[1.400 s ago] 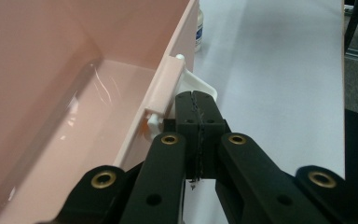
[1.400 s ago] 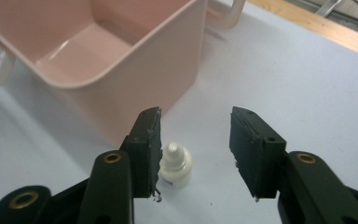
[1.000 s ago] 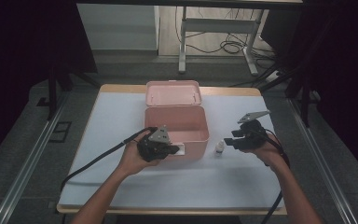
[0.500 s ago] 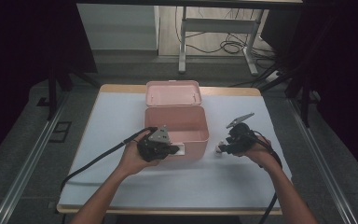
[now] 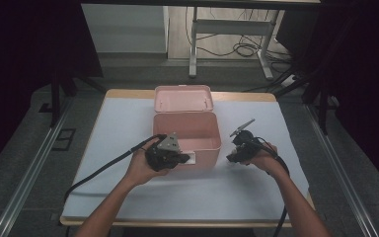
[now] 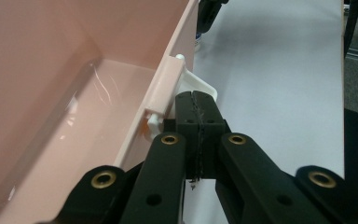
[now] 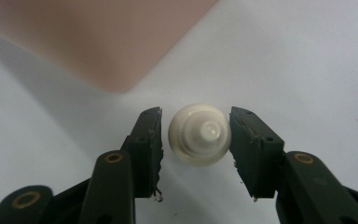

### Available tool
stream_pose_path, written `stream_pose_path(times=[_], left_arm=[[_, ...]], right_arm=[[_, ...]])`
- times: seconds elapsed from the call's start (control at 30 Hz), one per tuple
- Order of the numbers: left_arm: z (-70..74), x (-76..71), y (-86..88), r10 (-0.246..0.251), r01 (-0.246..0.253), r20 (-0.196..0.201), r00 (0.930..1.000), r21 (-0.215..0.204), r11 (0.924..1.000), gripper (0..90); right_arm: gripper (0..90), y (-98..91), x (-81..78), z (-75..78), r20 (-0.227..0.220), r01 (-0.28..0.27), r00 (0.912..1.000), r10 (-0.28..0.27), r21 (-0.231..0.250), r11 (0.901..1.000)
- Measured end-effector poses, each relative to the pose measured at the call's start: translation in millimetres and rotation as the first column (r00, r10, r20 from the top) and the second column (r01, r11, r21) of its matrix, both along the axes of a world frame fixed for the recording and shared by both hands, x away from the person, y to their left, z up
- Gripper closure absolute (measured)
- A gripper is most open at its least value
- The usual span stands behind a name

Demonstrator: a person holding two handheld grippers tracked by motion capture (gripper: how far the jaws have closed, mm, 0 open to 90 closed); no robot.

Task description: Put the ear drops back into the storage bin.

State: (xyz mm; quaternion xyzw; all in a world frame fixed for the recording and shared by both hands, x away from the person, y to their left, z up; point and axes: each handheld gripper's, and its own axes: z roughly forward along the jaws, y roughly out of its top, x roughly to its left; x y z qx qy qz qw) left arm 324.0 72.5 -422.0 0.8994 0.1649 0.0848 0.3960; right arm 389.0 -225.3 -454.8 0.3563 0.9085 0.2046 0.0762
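The left hand-held gripper (image 6: 199,122) is clamped on the white front latch (image 6: 196,88) of the open pink box (image 5: 187,129). Just right of the box, the right hand-held gripper's (image 7: 196,140) jaws, closing, straddle 1 small white cap (image 7: 199,134), not yet gripped or boxed.

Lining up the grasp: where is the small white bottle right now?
In the right gripper view the bottle stands on the table between the right gripper's open jaws, untouched, just off the pink box's corner.

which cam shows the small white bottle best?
Right gripper view: the small white bottle sits sharp, seen from above its cap, between the right gripper pads, gaps both sides. Left gripper view catches a sliver past the pink box. In the high view, I can't tell.
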Motion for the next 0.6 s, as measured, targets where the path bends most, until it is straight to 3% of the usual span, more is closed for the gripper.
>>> stream_pose_path(times=[0.23,0.6], left_arm=[[0.1,0.3,0.1,-0.001,0.001,-0.001,1.0,0.0,1.0,90.0],[0.2,0.4,0.1,0.0,0.0,-0.002,1.0,0.0,1.0,90.0]], right_arm=[[59.1,1.1,3.1,-7.6,-0.023,0.002,0.9997,-0.002,-0.02,0.9998],[60.3,-0.5,0.3,1.5,-0.006,-0.015,0.9999,0.015,-0.033,0.9994]])
